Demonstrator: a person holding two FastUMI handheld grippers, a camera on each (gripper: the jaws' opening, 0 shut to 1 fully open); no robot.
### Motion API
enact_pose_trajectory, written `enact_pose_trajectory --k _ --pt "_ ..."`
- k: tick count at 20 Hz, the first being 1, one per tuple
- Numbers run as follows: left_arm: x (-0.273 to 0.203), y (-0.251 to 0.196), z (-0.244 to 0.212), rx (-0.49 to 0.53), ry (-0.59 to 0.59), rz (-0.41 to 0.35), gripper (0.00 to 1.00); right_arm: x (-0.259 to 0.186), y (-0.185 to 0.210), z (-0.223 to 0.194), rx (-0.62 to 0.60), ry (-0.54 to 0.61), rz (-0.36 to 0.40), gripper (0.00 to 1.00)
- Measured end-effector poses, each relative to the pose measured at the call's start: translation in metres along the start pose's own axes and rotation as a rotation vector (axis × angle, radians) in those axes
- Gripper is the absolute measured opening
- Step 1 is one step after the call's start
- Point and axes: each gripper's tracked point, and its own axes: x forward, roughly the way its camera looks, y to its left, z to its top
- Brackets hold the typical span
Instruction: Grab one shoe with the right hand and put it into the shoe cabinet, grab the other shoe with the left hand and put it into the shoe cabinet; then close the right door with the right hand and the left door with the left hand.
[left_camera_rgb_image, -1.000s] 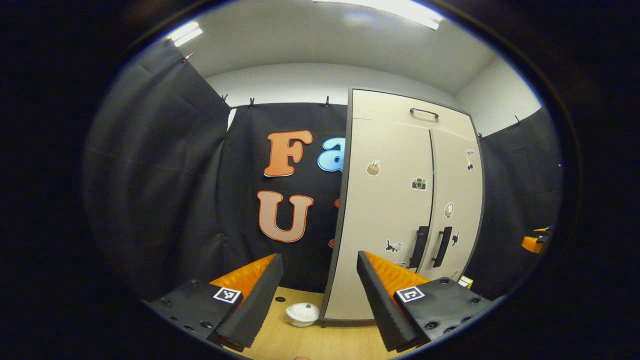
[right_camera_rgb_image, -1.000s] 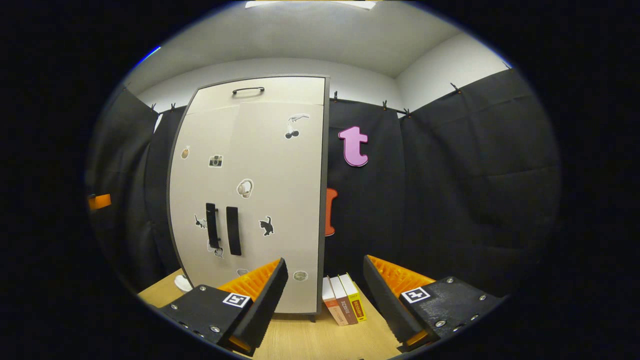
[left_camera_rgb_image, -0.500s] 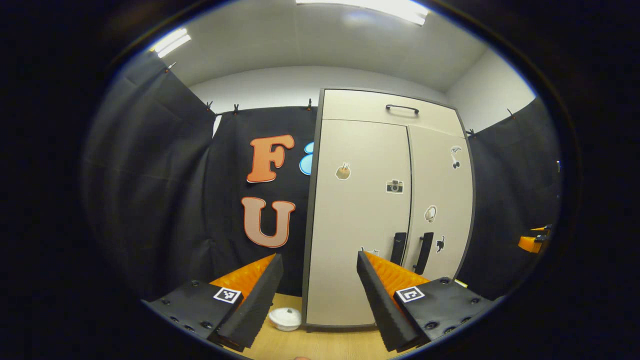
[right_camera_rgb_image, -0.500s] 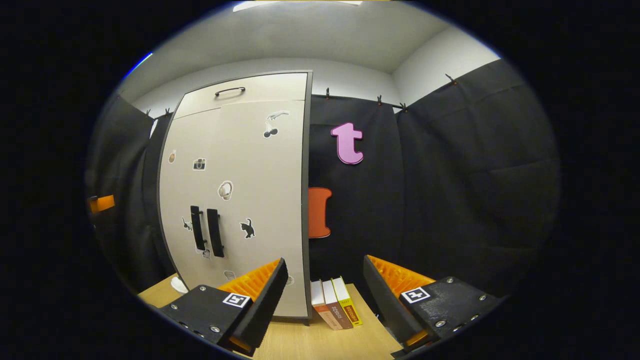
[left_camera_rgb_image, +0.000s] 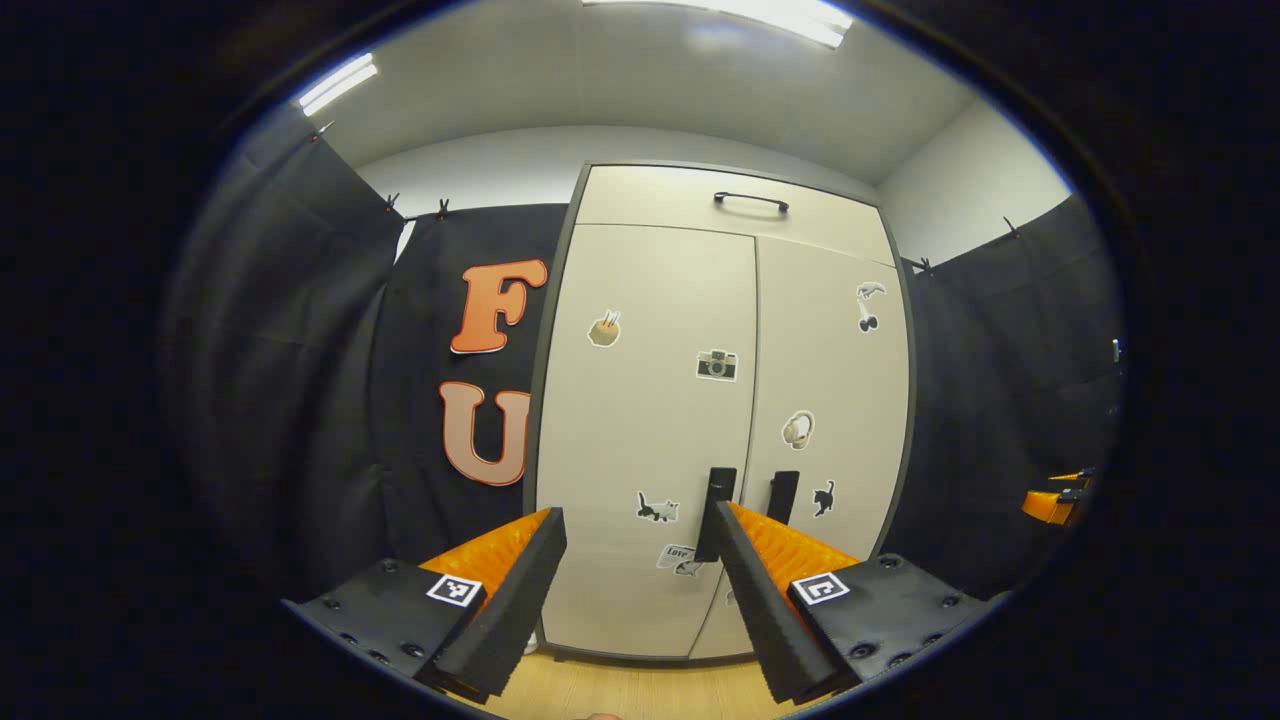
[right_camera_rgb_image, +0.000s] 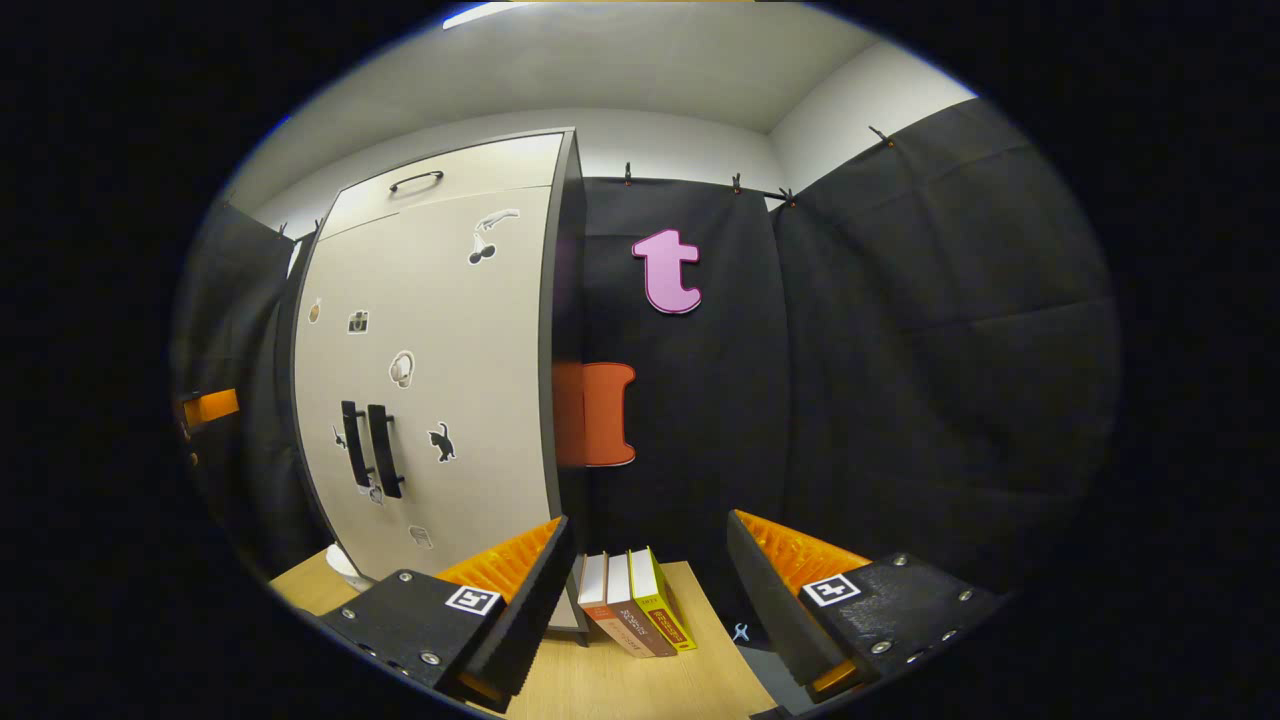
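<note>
Cream shoe cabinet, black handles; light wood table.

Left gripper and right gripper, both level, fingers spread wide, nothing between them.

Shoe cabinet smooth matt laminate w/ paper-like stickers; tabletop light wood-grain.

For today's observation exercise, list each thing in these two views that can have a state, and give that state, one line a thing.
Left door: closed.
Right door: closed.
Top drawer: shut.
Left gripper: open, holding nothing.
Right gripper: open, holding nothing.
Books: standing, leaning, beside the cabinet.
</note>
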Motion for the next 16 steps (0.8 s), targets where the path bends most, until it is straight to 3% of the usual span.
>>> enact_pose_trajectory --k 8,16 --pt "0.012 -0.097 -0.056 -0.039 0.079 -0.091 0.97 0.003 -0.051 -0.034 0.061 0.064 0.012 0.94" --pt "0.019 -0.18 -0.038 -0.135 0.032 -0.259 0.96 -0.014 -0.091 -0.024 0.051 0.012 -0.016 0.94"
